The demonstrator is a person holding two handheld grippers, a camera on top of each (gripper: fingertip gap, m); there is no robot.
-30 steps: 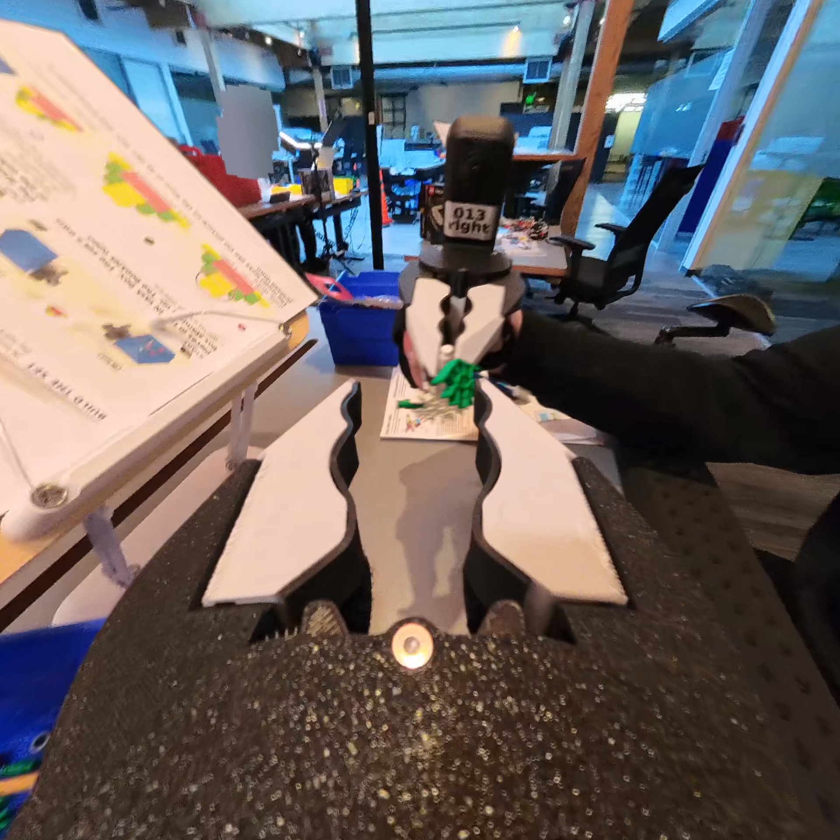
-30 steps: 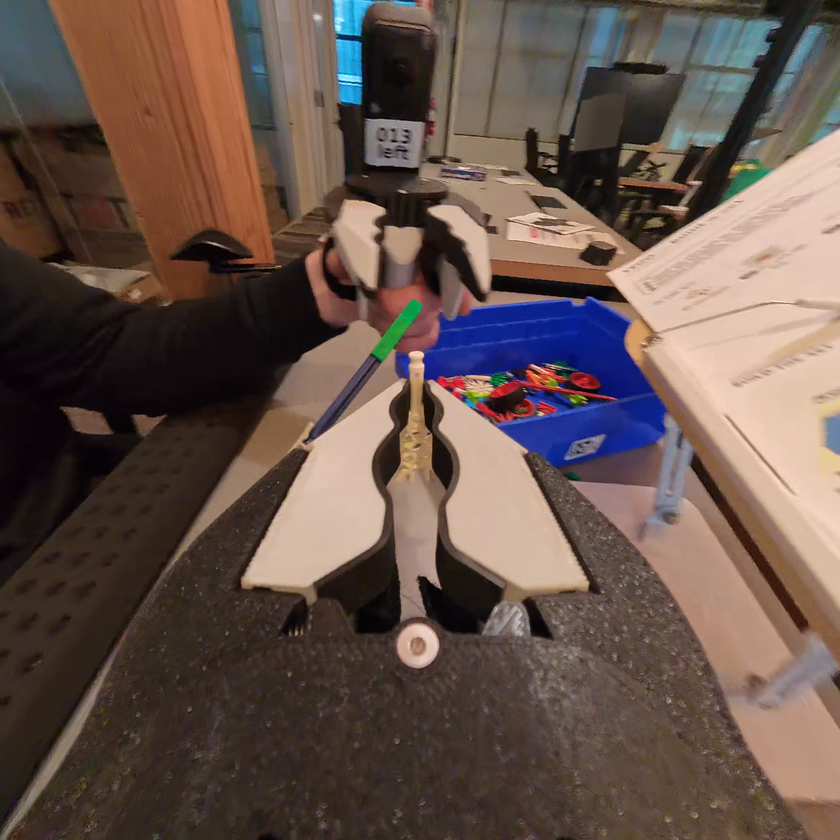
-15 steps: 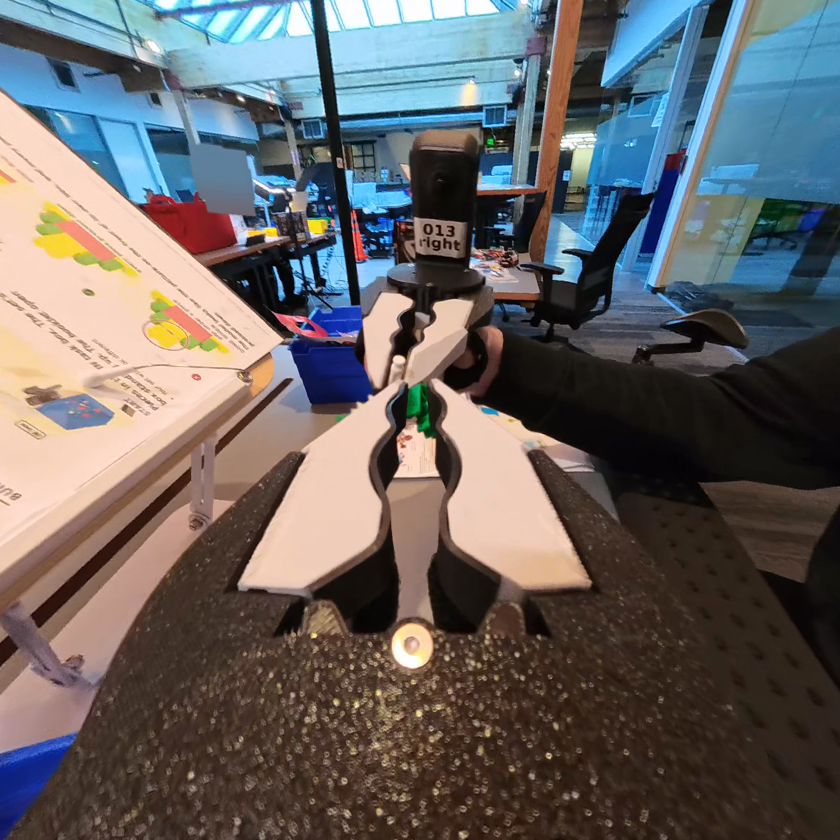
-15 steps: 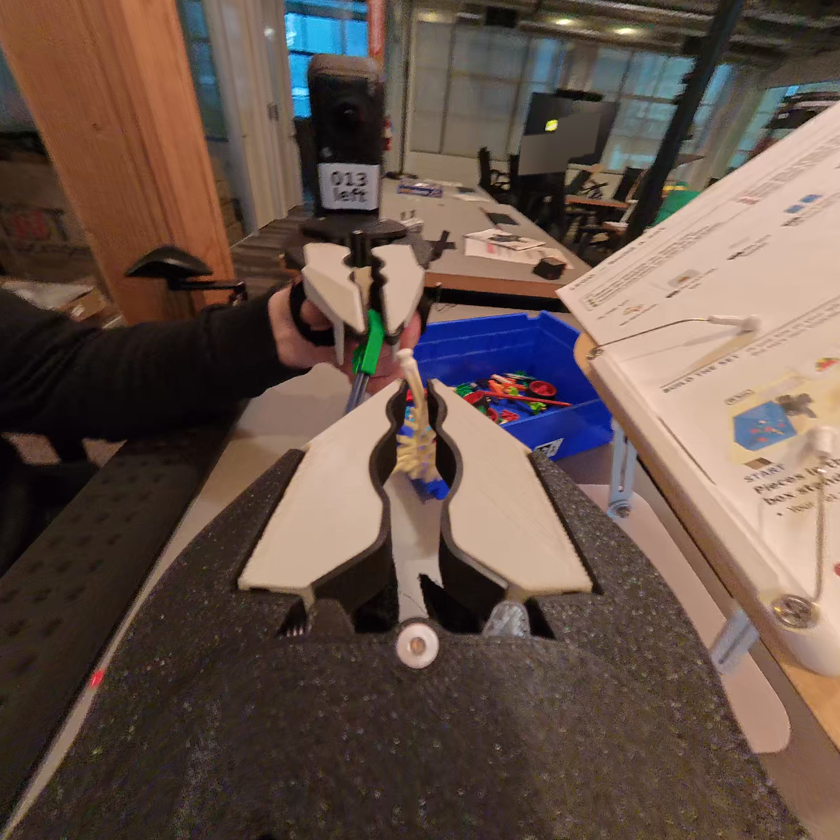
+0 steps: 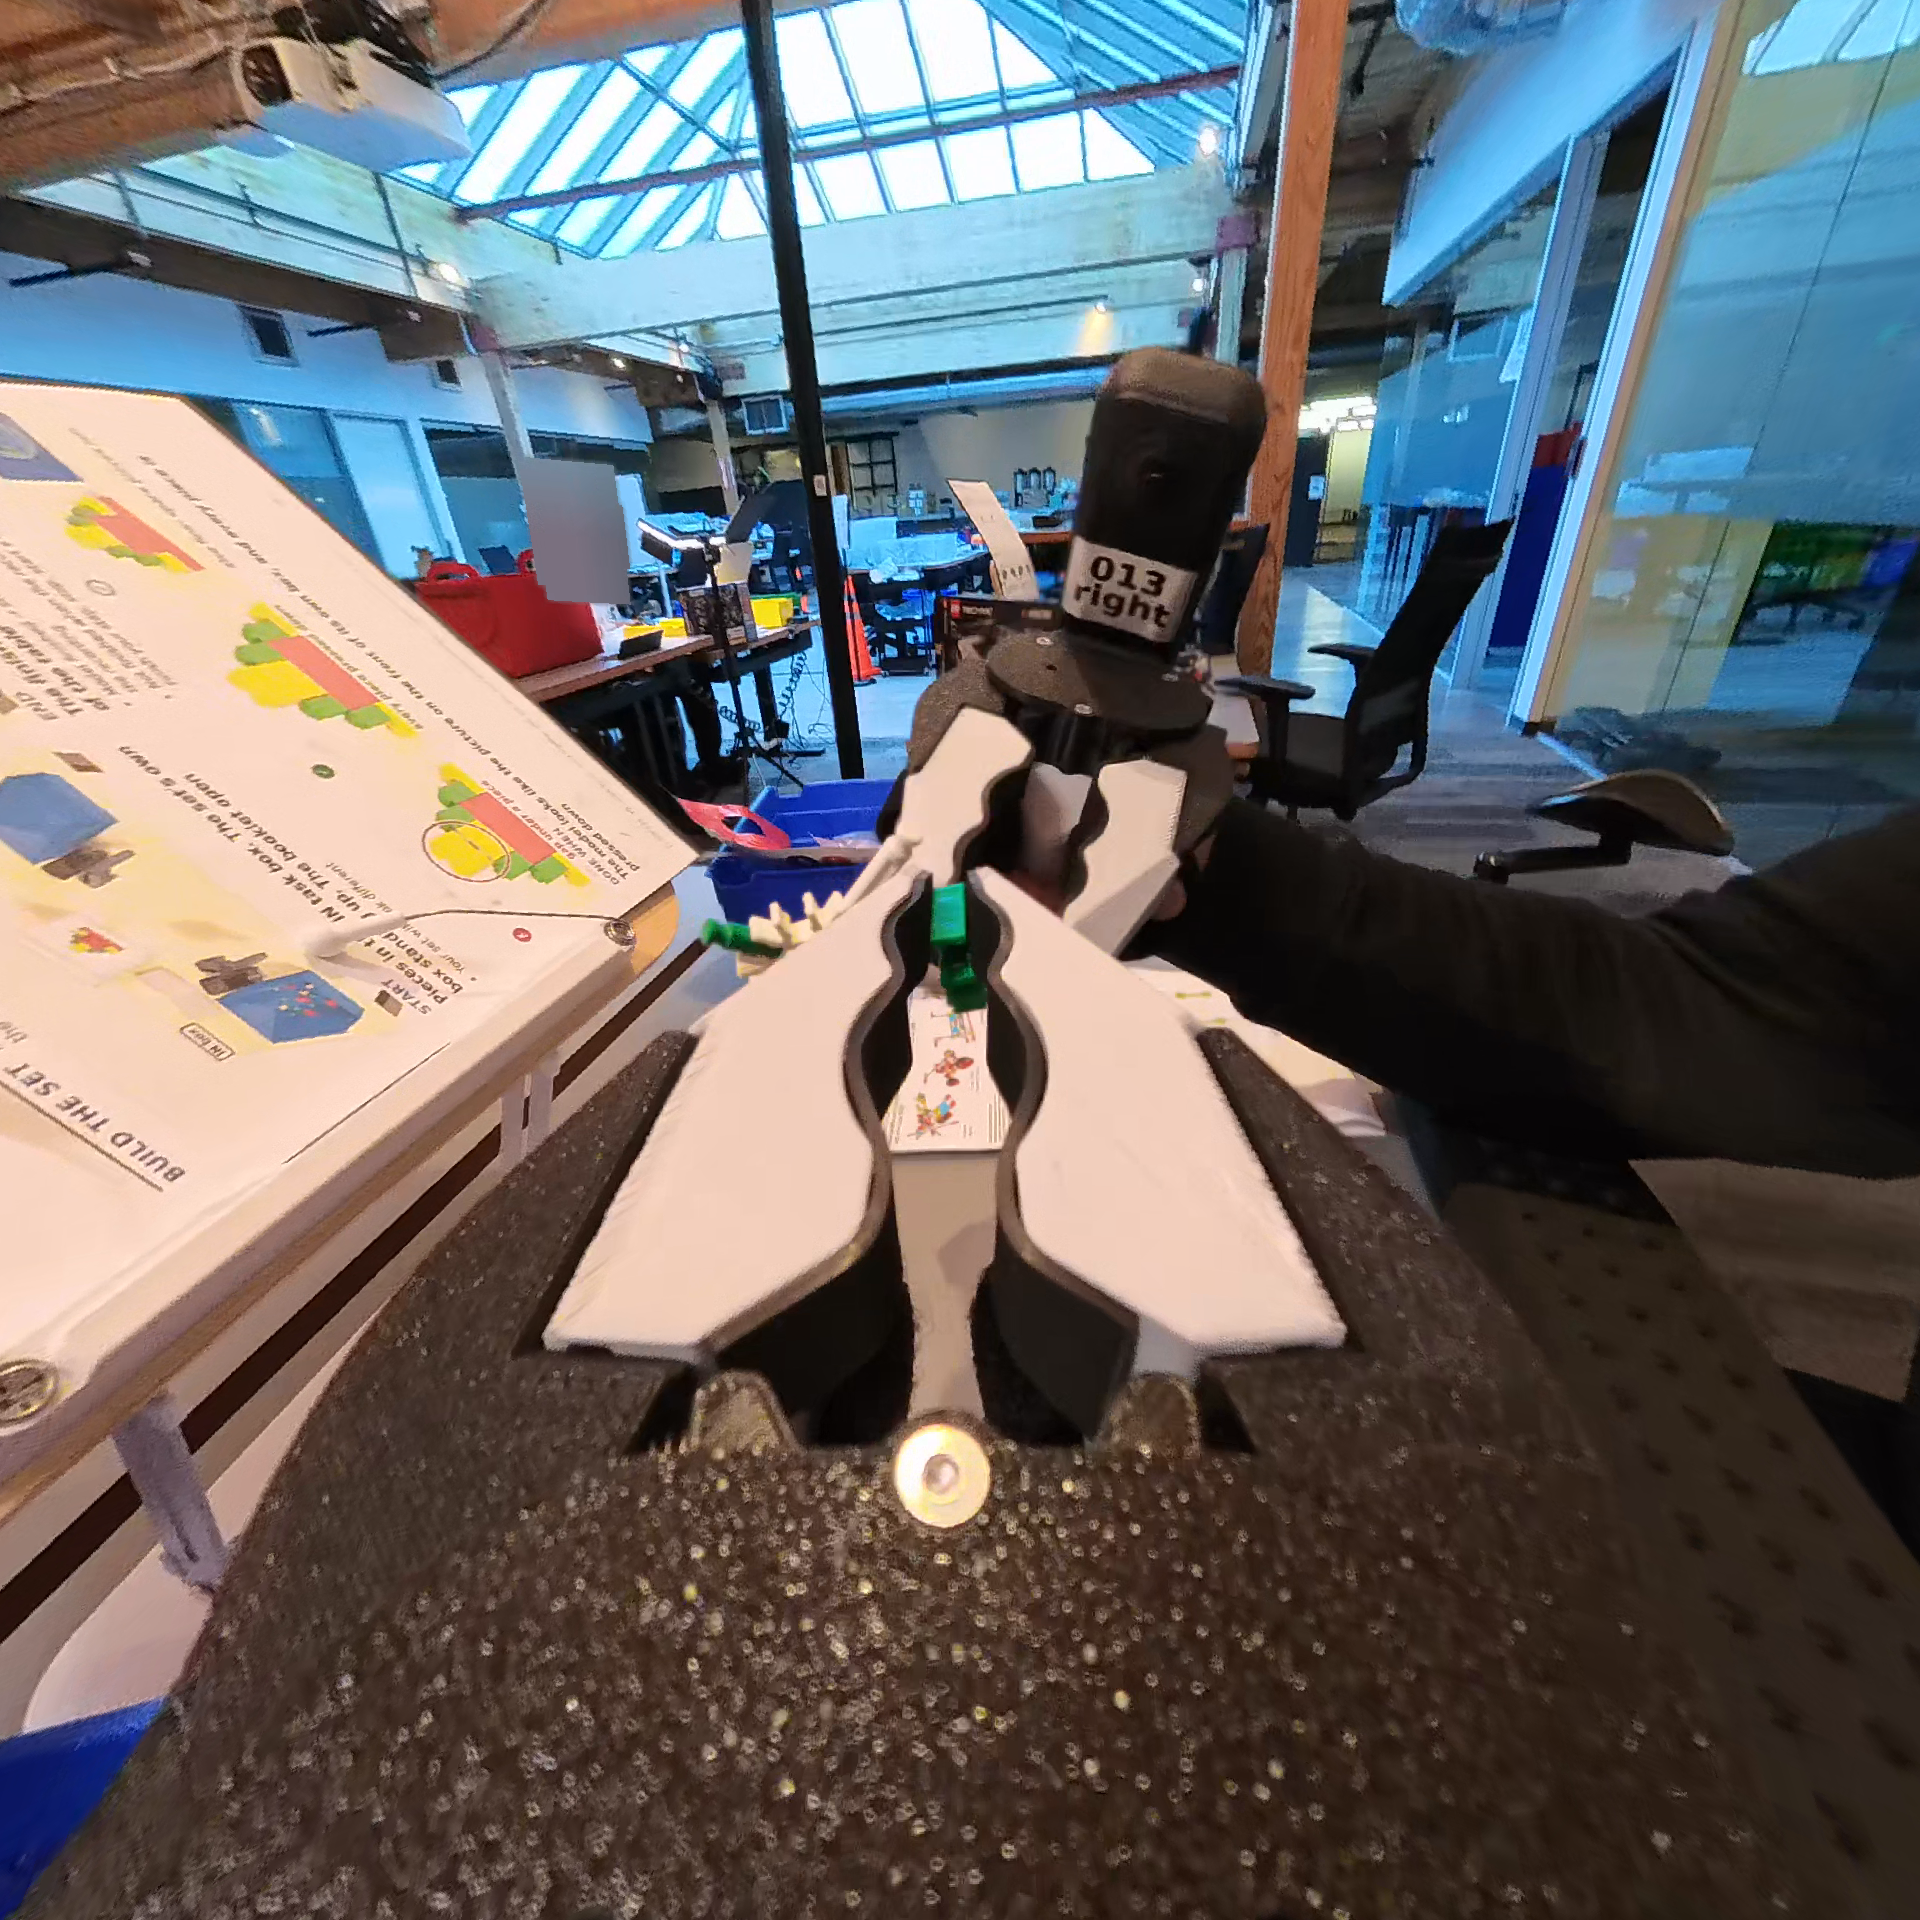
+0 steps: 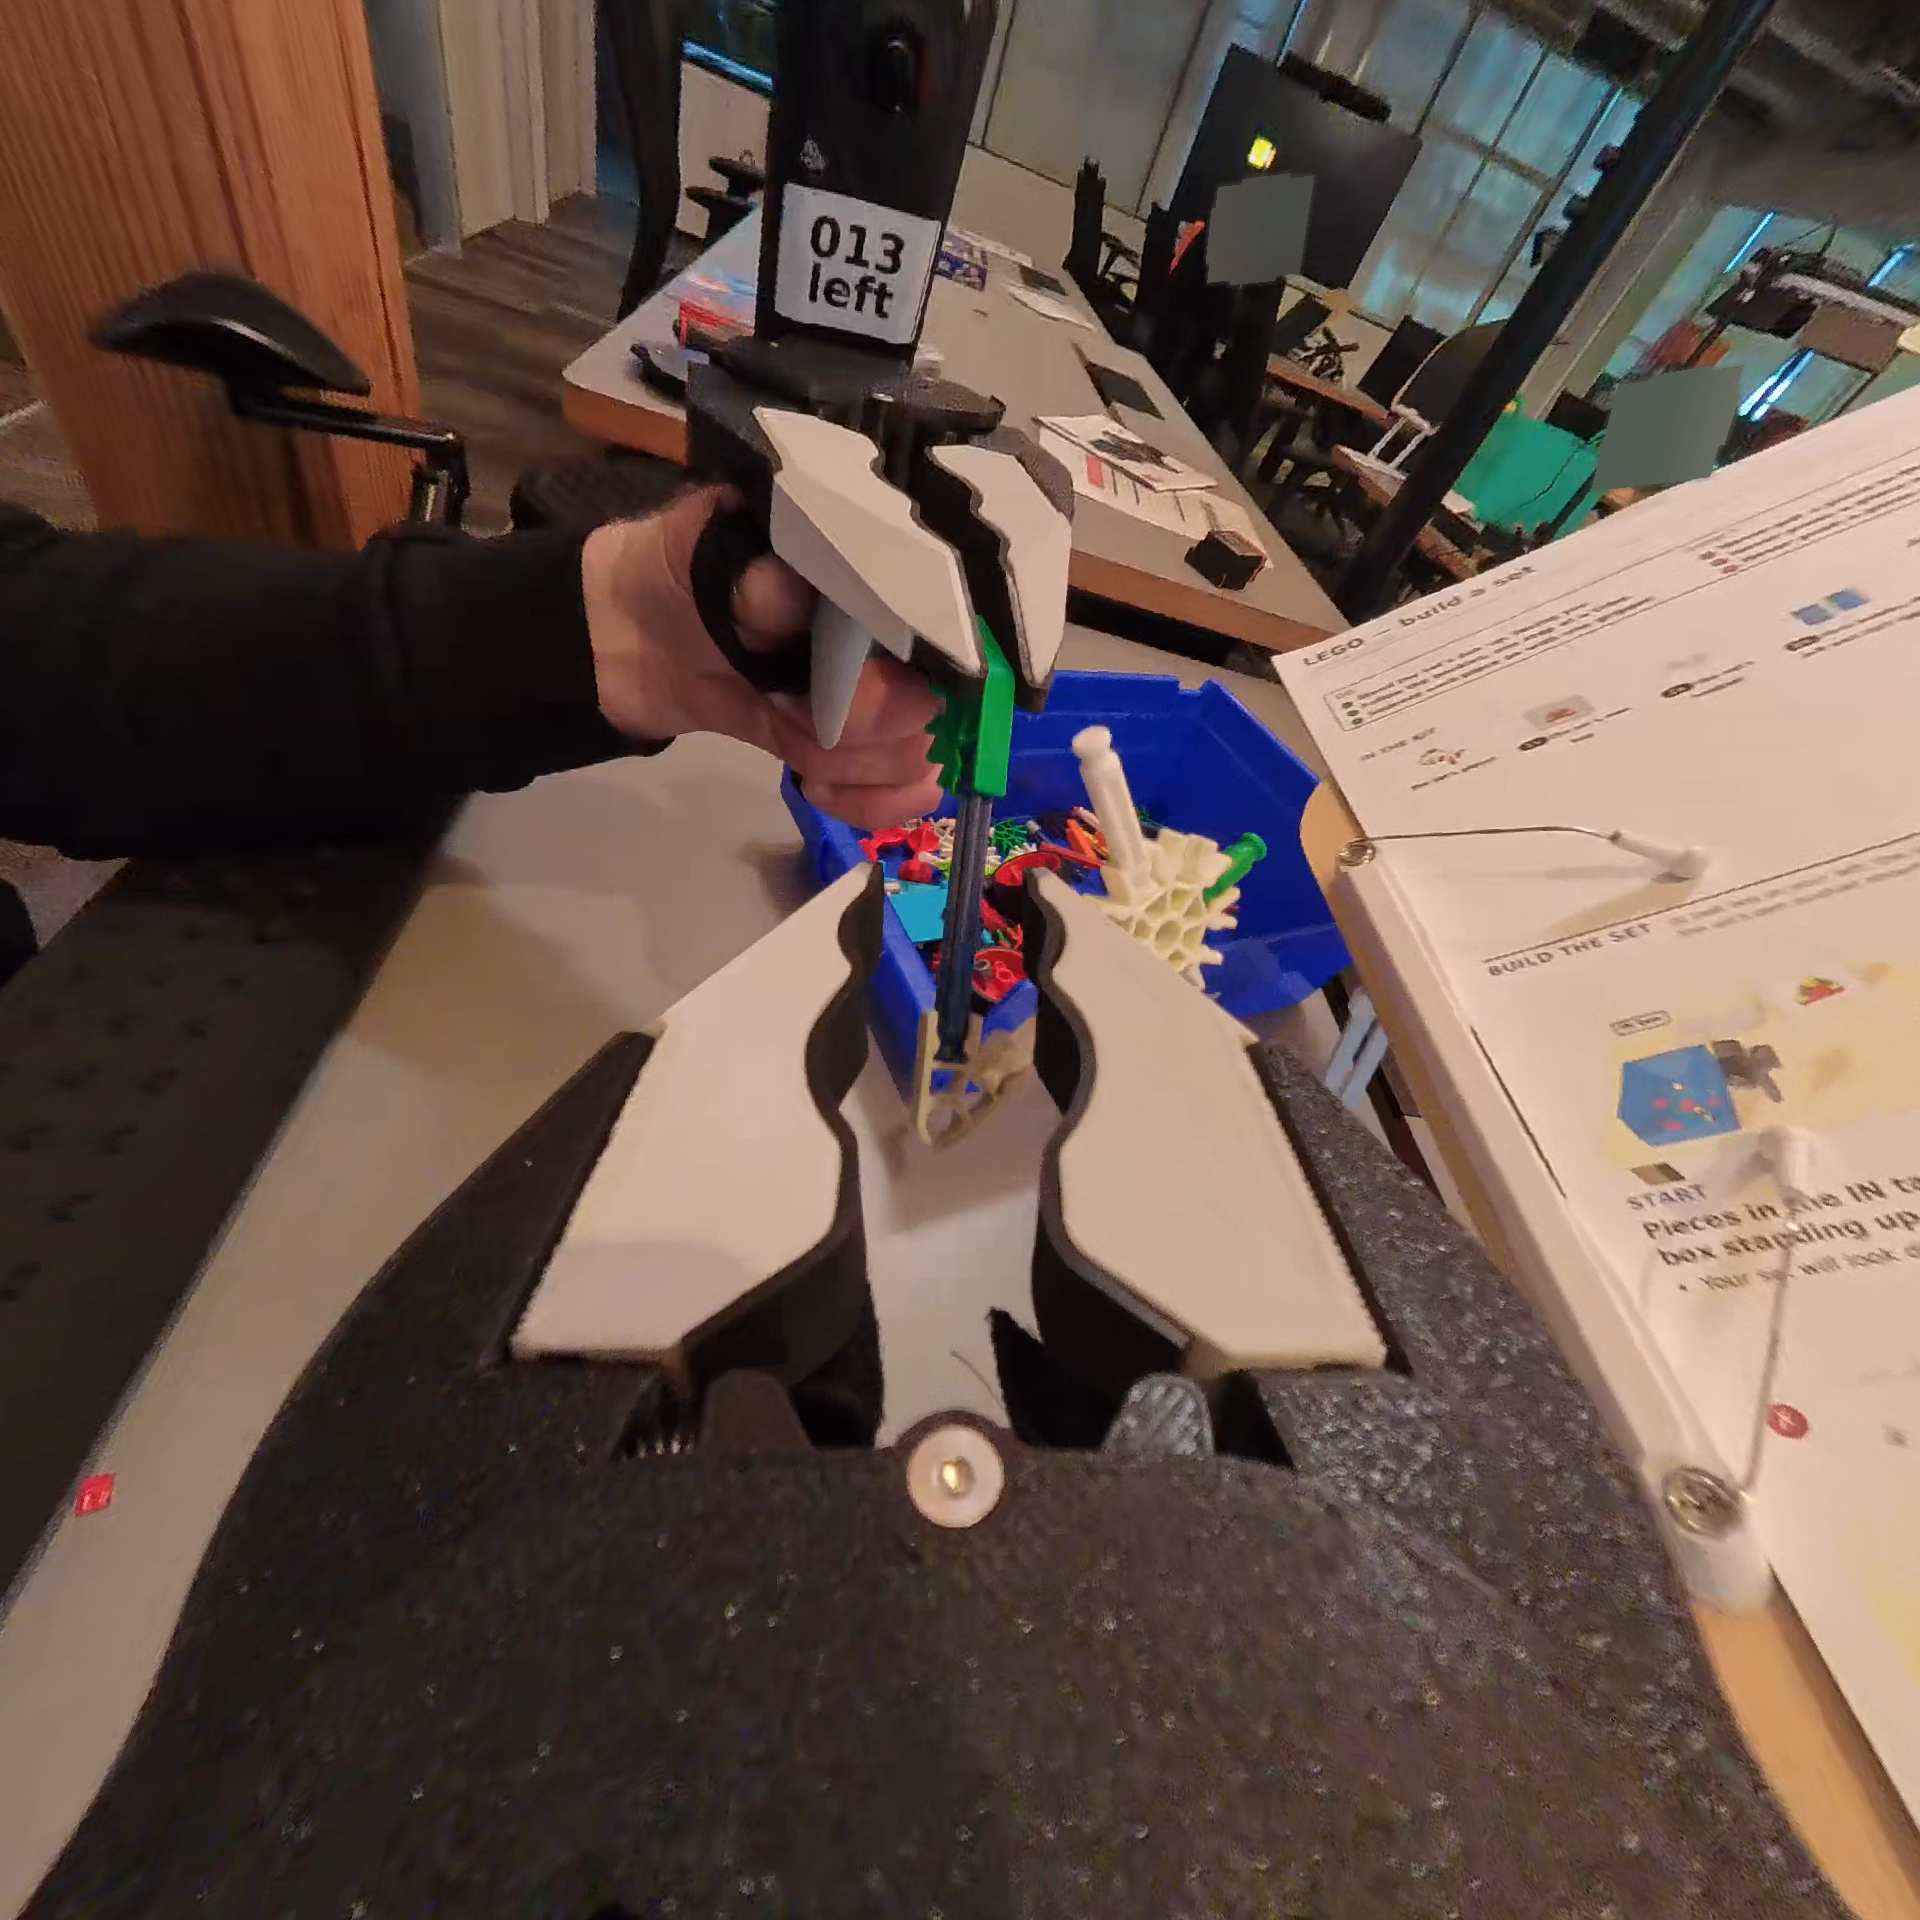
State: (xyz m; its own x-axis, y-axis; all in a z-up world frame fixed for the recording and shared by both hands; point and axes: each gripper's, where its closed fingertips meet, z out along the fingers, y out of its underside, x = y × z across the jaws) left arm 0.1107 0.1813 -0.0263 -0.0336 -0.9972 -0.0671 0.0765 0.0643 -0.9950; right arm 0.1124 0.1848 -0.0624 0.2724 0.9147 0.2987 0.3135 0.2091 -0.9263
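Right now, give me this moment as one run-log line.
left gripper: shut on green connector | blue rod: hangs below | right gripper: open, beige connector between fingers | white connector: beside its fingertip

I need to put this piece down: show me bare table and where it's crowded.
Bare grey tabletop lies between the black perforated mat and the blue bin. Crowded: the bin is full of pieces, the left gripper with its green piece hangs over its near corner, and the instruction board overhangs the right.
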